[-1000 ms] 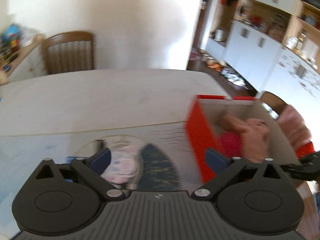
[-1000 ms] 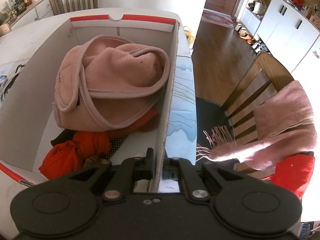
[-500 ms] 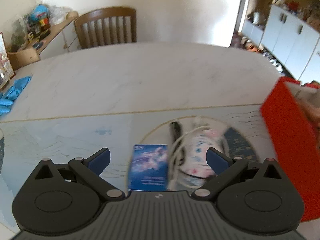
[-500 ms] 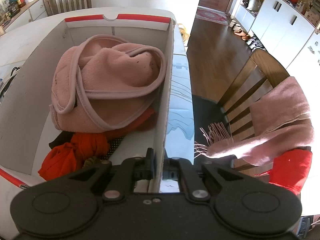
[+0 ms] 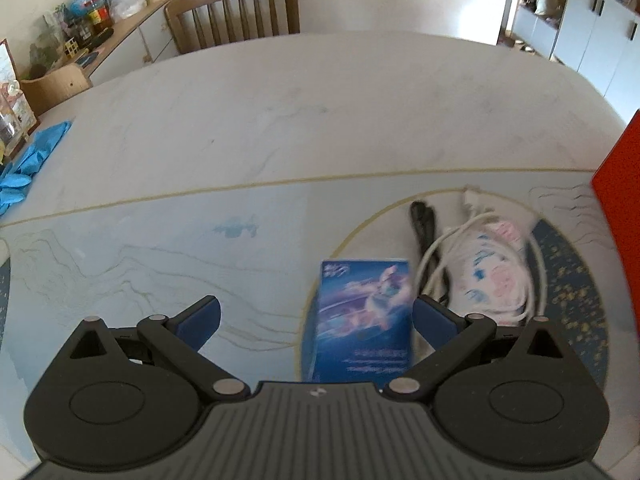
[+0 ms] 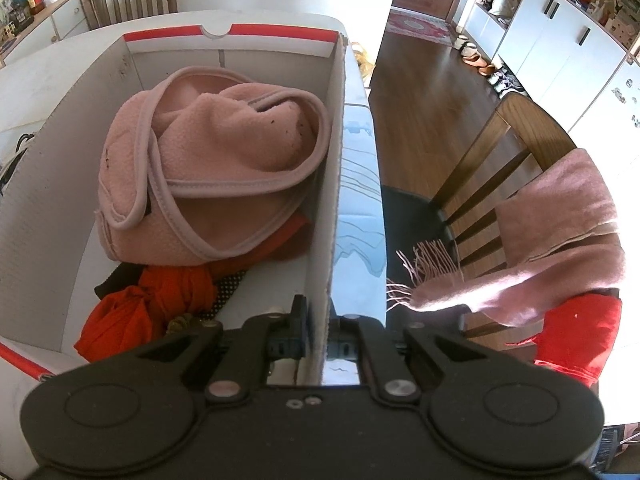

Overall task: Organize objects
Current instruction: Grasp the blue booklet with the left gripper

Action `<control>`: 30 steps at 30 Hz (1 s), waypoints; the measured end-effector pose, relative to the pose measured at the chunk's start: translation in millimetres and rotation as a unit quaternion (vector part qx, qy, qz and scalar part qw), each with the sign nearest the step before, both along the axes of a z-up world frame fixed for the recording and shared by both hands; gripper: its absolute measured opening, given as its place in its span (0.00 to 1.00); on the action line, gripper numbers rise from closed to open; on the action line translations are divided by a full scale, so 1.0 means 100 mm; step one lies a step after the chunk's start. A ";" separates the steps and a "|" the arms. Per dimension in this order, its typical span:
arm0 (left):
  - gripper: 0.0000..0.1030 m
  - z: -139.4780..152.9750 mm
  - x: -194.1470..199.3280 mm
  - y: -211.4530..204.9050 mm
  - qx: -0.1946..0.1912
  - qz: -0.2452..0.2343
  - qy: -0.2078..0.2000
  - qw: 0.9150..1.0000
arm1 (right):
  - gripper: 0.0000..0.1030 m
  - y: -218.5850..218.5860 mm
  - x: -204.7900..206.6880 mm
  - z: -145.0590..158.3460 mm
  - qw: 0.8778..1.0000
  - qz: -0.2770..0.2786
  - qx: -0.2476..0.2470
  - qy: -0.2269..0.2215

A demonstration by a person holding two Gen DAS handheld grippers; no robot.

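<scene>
Swung leftward since a second ago, the left wrist view no longer has the box interior; now only a red box corner (image 5: 624, 200) sits at far right and the table items have come into frame. Left gripper (image 5: 316, 316) hovers spread wide, nothing between its blue pads (image 5: 200, 320). Blue card box (image 5: 362, 320) lies flat on the table (image 5: 280, 120), just ahead of the tongs and toward the right pad, which it looks to be just beside; touching or not, cannot tell. Further right of the tongs: a printed pouch (image 5: 492, 280) wrapped by a white cable (image 5: 536, 264), with a black cable (image 5: 420, 220) just ahead-left of it. Slight blur there.

Right wrist view barely changes from the earlier frame. Right gripper (image 6: 316, 332) is pinched on the cardboard box wall (image 6: 336, 200), one finger inside, one outside. Ahead-left of the tongs inside the box: pink fleece garment (image 6: 212, 168) on top, orange cloth (image 6: 152, 304) nearer the tongs. Off to the right, a pink scarf (image 6: 560, 220) hangs on a chair, outside the box.

Step judged: right steadies the box, left lines up for the next pick, likely the blue card box. Next move calls for shifting the left tongs right to centre it, lowering, closing across its narrow sides, then carrying it right into the box.
</scene>
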State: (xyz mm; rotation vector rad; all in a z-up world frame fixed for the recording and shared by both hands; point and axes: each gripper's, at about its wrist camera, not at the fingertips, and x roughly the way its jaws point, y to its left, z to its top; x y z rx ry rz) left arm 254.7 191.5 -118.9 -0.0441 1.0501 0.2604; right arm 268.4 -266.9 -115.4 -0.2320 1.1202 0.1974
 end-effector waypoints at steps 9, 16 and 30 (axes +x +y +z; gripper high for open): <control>1.00 -0.07 -0.04 -0.03 0.004 -0.004 0.001 1.000 | 0.06 0.00 0.00 0.01 1.000 -0.001 -0.001 0.000; 0.99 -0.15 -0.14 -0.01 -0.008 0.015 0.000 1.000 | 0.06 -0.01 0.00 0.01 1.000 -0.001 -0.003 0.000; 0.49 -0.08 -0.28 -0.06 -0.035 0.002 -0.023 0.999 | 0.06 -0.02 -0.01 0.03 1.000 0.000 -0.004 -0.001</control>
